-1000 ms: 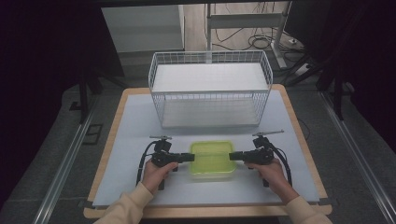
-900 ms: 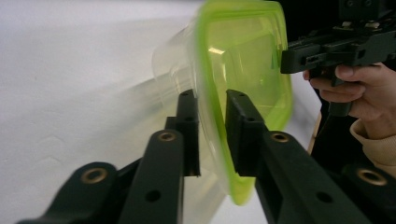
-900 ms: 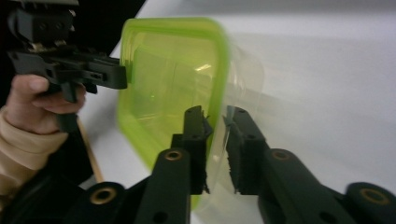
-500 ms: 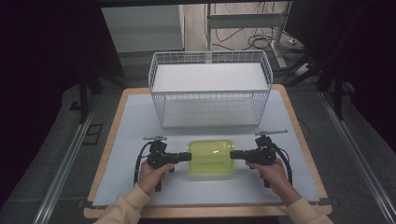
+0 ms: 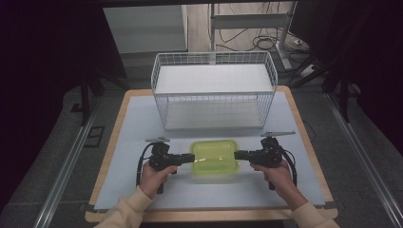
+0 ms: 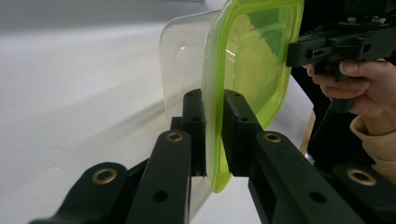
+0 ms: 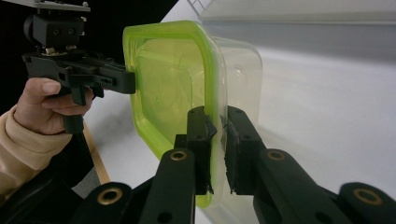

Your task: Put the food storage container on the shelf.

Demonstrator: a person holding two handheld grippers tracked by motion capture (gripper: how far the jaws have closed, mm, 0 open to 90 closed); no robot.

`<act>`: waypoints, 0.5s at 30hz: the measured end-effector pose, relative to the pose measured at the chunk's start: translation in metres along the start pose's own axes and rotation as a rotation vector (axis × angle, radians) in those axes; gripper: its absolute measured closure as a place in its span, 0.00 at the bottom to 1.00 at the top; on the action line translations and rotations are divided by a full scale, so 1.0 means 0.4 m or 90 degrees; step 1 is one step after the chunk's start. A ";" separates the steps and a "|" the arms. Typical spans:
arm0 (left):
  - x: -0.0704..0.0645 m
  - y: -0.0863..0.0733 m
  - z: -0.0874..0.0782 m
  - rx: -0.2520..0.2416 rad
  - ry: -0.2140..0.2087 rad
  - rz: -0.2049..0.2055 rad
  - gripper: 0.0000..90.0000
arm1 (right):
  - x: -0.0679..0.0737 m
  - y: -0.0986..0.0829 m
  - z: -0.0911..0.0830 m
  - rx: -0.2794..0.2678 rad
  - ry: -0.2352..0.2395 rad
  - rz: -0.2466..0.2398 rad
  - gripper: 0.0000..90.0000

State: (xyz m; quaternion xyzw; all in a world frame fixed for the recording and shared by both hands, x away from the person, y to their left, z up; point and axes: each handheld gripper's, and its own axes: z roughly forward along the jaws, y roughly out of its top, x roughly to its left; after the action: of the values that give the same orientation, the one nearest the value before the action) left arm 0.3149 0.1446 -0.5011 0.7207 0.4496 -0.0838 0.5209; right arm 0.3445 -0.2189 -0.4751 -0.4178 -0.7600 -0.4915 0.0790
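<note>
Both your grippers clamp green-lidded container (image 5: 214,157) between them: left gripper (image 5: 183,158) on left rim, right gripper (image 5: 240,155) on right rim.

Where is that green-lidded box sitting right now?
In the high view, the green-lidded box is near the table's front edge, in front of the wire basket, gripped between the left hand-held gripper and right hand-held gripper.

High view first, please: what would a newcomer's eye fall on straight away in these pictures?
The bright green-lidded container near the front of the table, pinched at opposite ends by the left gripper and the right gripper. Each gripper view shows jaws closed on the lid's rim. Behind it stands a large white wire basket.
</note>
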 end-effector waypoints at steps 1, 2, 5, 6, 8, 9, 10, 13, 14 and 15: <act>0.000 0.001 0.000 -0.001 0.000 -0.001 0.90 | 0.003 0.002 -0.002 -0.003 0.000 -0.001 0.90; 0.000 0.001 0.000 -0.001 0.000 -0.001 0.90 | 0.003 0.002 -0.002 -0.003 0.000 -0.001 0.90; -0.001 0.004 0.000 0.000 0.001 0.002 0.90 | 0.013 0.008 -0.008 -0.011 -0.004 -0.019 0.90; -0.001 0.005 -0.001 0.001 0.001 0.005 0.90 | 0.016 0.009 -0.009 -0.012 -0.006 -0.023 0.90; -0.004 0.008 -0.004 0.000 0.004 0.010 0.90 | 0.022 0.012 -0.011 -0.015 -0.009 -0.031 0.90; -0.004 0.009 -0.005 0.001 0.003 0.013 0.90 | 0.024 0.013 -0.013 -0.016 -0.009 -0.033 0.90; -0.006 0.011 -0.007 -0.002 0.002 0.015 0.90 | 0.026 0.015 -0.013 -0.018 -0.009 -0.035 0.90; -0.008 0.015 -0.012 -0.006 0.002 0.014 0.90 | 0.032 0.019 -0.017 -0.022 -0.009 -0.038 0.90; -0.008 0.015 -0.012 -0.006 0.001 0.014 0.90 | 0.033 0.021 -0.017 -0.024 -0.009 -0.042 0.90; -0.007 0.015 -0.013 -0.006 0.001 0.014 0.90 | 0.035 0.022 -0.018 -0.023 -0.010 -0.043 0.90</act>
State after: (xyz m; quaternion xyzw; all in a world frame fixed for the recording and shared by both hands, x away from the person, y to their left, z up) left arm 0.3158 0.1469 -0.4931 0.7233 0.4426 -0.0755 0.5246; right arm 0.3397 -0.2152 -0.4580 -0.3971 -0.7653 -0.5042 0.0492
